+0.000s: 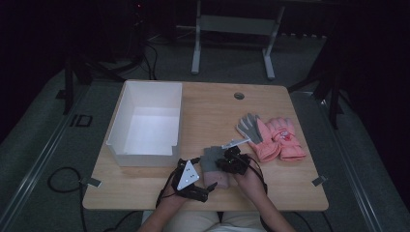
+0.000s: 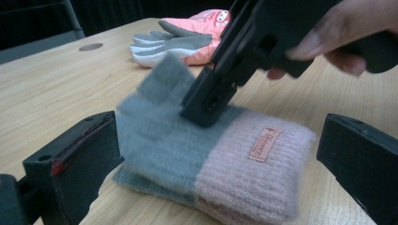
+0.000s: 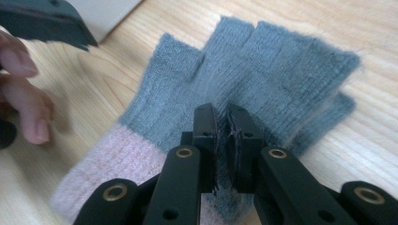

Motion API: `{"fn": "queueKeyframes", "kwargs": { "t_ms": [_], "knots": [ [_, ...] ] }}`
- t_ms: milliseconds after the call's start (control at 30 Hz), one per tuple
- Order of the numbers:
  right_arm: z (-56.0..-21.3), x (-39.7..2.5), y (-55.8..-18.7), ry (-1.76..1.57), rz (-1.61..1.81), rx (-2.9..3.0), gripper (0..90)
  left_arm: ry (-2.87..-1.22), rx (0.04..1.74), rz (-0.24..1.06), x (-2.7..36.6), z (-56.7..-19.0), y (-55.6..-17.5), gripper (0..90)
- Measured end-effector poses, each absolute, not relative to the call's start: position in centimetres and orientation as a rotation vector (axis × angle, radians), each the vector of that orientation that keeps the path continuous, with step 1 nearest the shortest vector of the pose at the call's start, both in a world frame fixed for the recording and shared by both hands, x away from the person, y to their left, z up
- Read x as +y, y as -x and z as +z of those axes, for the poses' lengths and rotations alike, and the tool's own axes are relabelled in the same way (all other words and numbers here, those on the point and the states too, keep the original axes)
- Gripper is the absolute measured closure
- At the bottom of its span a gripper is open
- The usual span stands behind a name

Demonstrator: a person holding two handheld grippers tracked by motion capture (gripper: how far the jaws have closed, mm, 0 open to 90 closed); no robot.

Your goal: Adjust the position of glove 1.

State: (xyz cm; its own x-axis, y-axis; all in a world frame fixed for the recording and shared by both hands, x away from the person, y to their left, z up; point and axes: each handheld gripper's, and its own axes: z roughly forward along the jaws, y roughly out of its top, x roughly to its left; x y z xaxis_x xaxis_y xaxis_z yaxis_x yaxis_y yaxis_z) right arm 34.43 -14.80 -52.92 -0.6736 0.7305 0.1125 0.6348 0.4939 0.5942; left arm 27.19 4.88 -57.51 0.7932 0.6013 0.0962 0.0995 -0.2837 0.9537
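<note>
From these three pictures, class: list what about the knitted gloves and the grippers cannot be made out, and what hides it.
- Label on the knitted gloves: left gripper view, wording too small and blurred.
- Lower glove: covered by the upper one.
- Fabric pinched by the right gripper: right gripper view, hidden between shut jaws.
- White bin: high view, glare washes out the floor.

Two hand-held claws, left [image 1: 209, 186] and right [image 1: 223, 162], meet over a grey-and-pink knitted glove [image 1: 212, 166] on a wooden bench [image 1: 212, 104], beside an open white rectangular box [image 1: 146, 123].
</note>
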Motion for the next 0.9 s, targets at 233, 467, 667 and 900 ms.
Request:
{"fn": "queueKeyframes", "kwargs": {
  "t_ms": [233, 467, 667, 900],
  "knots": [
    [-53.9, -14.6, -34.6, -1.185, 0.92, 2.595, 80.9, -1.841, 0.554, 0.542, 4.8, -57.5, -27.1, 0.0],
    [-53.4, -15.0, -34.6, -1.183, 0.94, 2.6, 70.9, -1.844, 0.518, 0.535, 4.9, -57.5, -27.1, 0.0],
    [-50.6, -17.6, -35.1, -1.225, 1.0, 2.495, 66.3, -1.902, 0.448, 0.487, 3.9, -56.9, -26.5, 1.6],
    [-50.0, -19.3, -36.0, -1.256, 1.004, 2.454, 65.8, -2.033, 0.469, 0.508, 2.6, -56.0, -26.4, 4.0]
  ]
}}
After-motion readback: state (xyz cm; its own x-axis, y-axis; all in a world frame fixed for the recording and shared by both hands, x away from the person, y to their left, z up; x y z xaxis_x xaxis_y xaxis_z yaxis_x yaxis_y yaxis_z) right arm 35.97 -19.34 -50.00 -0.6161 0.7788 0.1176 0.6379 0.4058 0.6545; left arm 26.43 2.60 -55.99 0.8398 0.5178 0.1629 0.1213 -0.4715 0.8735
